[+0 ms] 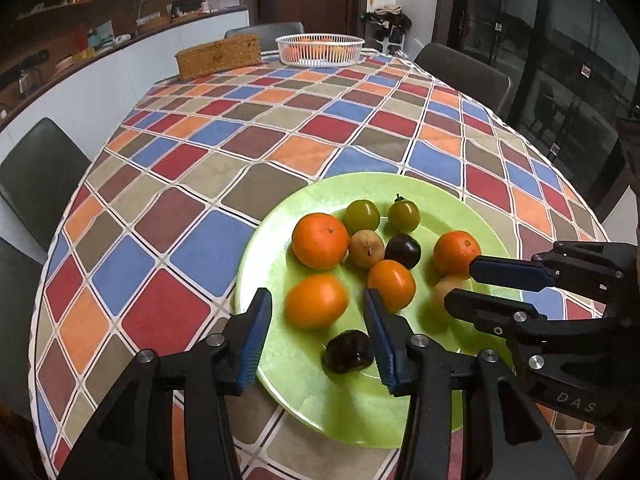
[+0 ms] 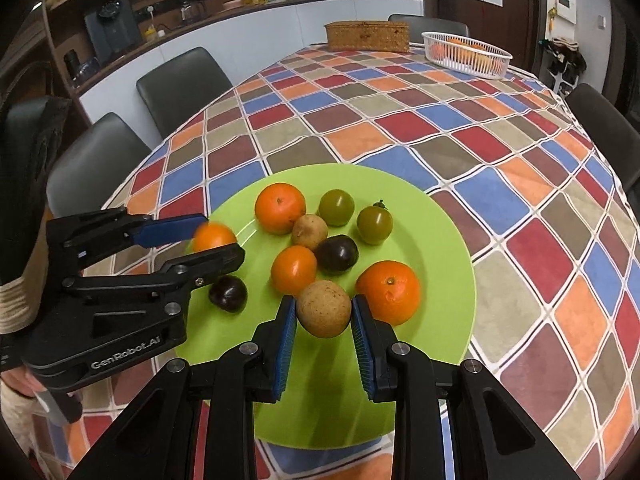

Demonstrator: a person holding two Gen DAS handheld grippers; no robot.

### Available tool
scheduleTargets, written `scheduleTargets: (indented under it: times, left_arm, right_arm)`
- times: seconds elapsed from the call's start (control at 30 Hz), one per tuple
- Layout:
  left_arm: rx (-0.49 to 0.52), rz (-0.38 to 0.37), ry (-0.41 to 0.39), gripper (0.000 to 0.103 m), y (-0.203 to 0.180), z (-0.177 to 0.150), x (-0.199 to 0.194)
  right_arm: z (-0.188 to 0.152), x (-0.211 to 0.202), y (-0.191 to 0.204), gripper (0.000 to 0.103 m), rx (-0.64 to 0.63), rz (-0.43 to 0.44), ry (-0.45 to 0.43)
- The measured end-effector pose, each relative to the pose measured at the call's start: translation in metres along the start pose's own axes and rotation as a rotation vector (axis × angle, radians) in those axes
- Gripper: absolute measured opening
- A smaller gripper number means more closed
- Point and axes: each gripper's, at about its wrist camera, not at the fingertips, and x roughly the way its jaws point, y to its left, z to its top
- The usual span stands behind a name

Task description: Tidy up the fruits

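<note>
A green plate [image 1: 280,360] [image 2: 440,264] on the checked tablecloth holds several fruits: oranges, green tomatoes, brown longans and dark plums. My left gripper [image 1: 318,308] [image 2: 218,236] is open with its fingers either side of a small orange [image 1: 316,300] [image 2: 212,237]; a dark plum [image 1: 347,351] [image 2: 228,293] lies just below it. My right gripper [image 2: 323,314] [image 1: 460,282] has its pads against both sides of a brown longan [image 2: 324,308] [image 1: 446,288], beside an orange [image 2: 389,292] [image 1: 456,253].
A white basket [image 1: 320,50] [image 2: 466,54] with oranges and a wicker box [image 1: 219,56] [image 2: 367,36] stand at the table's far end. Dark chairs [image 1: 38,176] [image 2: 182,84] line the table's sides. A counter runs along the left wall.
</note>
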Motion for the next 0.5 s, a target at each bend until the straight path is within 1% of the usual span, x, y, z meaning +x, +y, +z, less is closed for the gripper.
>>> scheduleTargets:
  times: [0.07,0.27,0.4,0.5]
  left_arm:
    - [0.000,0.008,-0.010,0.046,-0.002,-0.001,-0.007]
    - [-0.029,0.031,-0.072,0.048,-0.012,-0.006,-0.046]
    - [-0.028,0.058,-0.129,0.054,-0.025,-0.013,-0.078]
    - [-0.031,0.062,-0.156,0.055,-0.033,-0.019,-0.100]
  right_arm:
    - [-0.002,-0.003,-0.001,0.034,0.005,-0.001,-0.008]
    - [-0.011,-0.025,-0.001,0.034,0.012,-0.023,-0.048]
    - [-0.020,-0.050,-0.001,0.034,0.025,-0.041,-0.092]
    - [-0.027,-0.072,-0.001,0.034,0.033,-0.058,-0.127]
